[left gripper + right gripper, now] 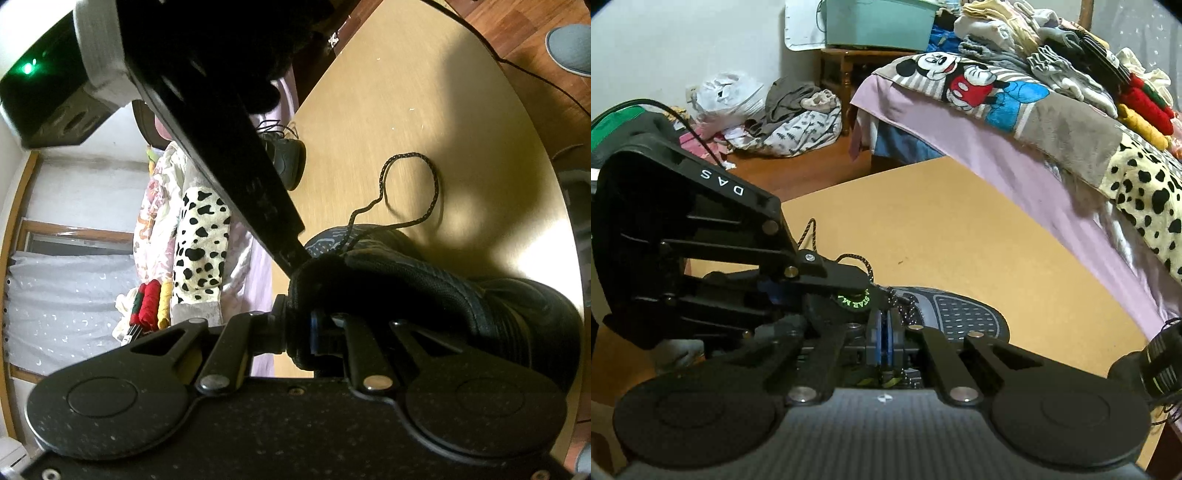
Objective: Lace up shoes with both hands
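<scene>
Gripper-wise, the left gripper [314, 332] clamps the shoe [424, 288] collar at 6 o'clock on the worktop [369, 110]; the right gripper [884, 332] looks pinched narrow near the lace [868, 269]. Risk: tugging the loose lace loop could drag the shoe or slip the grip.

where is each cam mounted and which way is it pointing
Left wrist: on the left gripper, looking along its fingers at the shoe it clamps at the collar, with table and lace beyond; the right gripper crosses the frame.
Right wrist: on the right gripper, its blue pads together, looking over the shoe toward the bed; the left gripper enters from the left.
Shared: shoe, lace, table, bed, and each view shows the other gripper.
</scene>
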A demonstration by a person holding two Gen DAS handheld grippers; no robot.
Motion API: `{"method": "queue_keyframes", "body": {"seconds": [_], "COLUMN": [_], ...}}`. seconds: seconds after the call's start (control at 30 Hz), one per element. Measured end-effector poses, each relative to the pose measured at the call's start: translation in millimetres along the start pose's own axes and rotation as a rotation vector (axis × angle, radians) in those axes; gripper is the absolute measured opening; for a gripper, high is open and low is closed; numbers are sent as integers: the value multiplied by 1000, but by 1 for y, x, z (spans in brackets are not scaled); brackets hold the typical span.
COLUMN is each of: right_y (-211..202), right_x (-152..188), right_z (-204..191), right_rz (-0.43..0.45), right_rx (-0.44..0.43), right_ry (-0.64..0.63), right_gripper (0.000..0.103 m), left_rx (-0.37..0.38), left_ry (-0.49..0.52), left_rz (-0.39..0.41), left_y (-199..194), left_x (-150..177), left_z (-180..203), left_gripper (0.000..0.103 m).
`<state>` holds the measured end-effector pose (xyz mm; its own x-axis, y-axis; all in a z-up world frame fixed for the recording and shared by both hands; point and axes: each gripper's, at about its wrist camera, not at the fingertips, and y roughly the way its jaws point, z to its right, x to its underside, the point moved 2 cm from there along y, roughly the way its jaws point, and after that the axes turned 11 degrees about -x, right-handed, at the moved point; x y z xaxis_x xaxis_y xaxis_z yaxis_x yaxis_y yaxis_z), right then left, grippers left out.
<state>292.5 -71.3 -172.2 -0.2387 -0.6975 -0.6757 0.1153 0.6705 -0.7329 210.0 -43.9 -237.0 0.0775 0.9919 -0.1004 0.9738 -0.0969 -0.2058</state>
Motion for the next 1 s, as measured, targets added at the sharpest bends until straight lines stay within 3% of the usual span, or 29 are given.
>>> {"method": "queue_keyframes", "body": {"seconds": [0.37,0.8,1.0], "right_y": [-4,-1,-11], "right_x": [10,5,10], "right_z": [8,6,18], "right_rz": [-22,18,13], "right_rx": [-14,-10,2], "right_ry": [44,32,103], "right_gripper": [5,5,5], "left_rx": [3,4,9], "left_ry": [-2,4,24], "left_rz": [6,9,8], "left_y": [-1,0,0], "left_x": [-2,-2,-2], "left_z": [-2,0,1], "left_gripper": [10,10,10]}}
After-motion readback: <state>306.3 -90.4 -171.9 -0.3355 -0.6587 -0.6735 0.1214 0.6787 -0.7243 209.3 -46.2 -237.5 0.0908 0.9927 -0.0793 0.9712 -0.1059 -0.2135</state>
